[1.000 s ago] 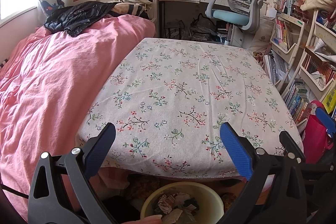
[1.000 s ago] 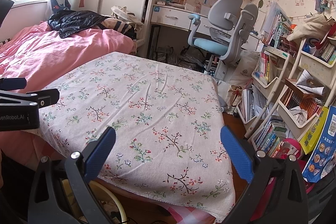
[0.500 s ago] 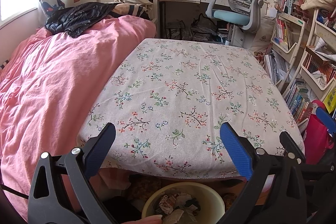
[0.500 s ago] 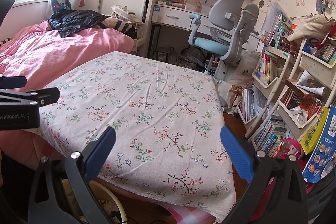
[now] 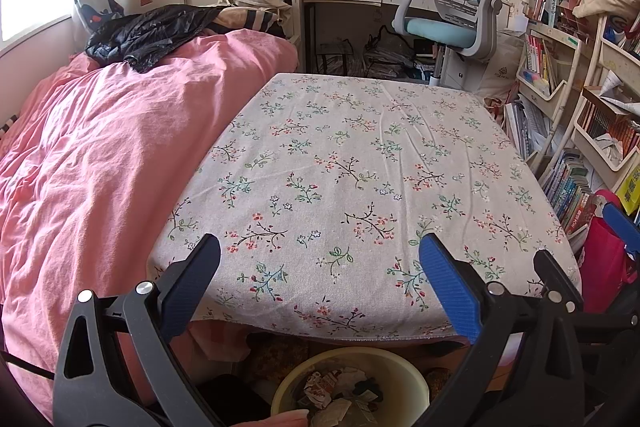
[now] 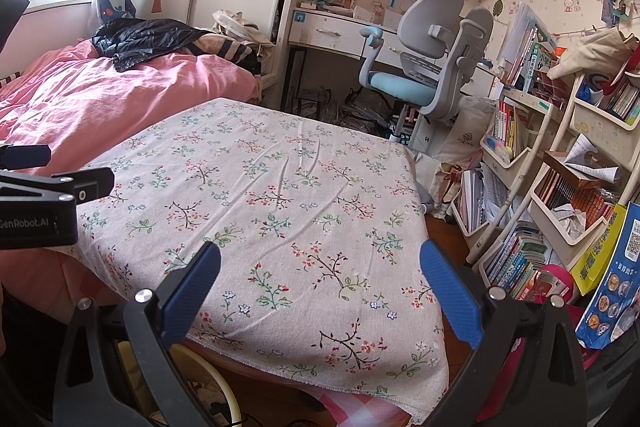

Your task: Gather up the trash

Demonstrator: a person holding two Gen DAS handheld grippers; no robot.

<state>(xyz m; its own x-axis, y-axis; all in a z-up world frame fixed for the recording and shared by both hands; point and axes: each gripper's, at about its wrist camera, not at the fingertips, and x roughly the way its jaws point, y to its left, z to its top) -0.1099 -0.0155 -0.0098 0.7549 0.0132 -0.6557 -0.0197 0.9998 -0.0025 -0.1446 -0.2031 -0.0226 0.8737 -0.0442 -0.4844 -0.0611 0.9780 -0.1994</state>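
Observation:
A pale yellow bin (image 5: pixel 412 383) stands on the floor below the table's near edge, with crumpled paper trash (image 5: pixel 340 395) in it. Its rim also shows in the right wrist view (image 6: pixel 222 387). The table with a floral cloth (image 5: pixel 360 187) carries no loose trash that I can see. My left gripper (image 5: pixel 320 267) is open and empty above the near edge, over the bin. My right gripper (image 6: pixel 320 275) is open and empty above the table's near right part (image 6: pixel 280 195). The left gripper's body shows in the right wrist view (image 6: pixel 44 203).
A pink duvet bed (image 5: pixel 100 155) lies against the table's left side, with a black jacket (image 5: pixel 148 31) on it. A grey-blue desk chair (image 5: pixel 460 15) and desk stand behind. Bookshelves (image 6: pixel 560 195) and a red bag (image 5: pixel 604 263) crowd the right.
The left gripper has shifted very slightly; the view of the table sits a little lower. The right gripper has barely moved. Both stay open and empty.

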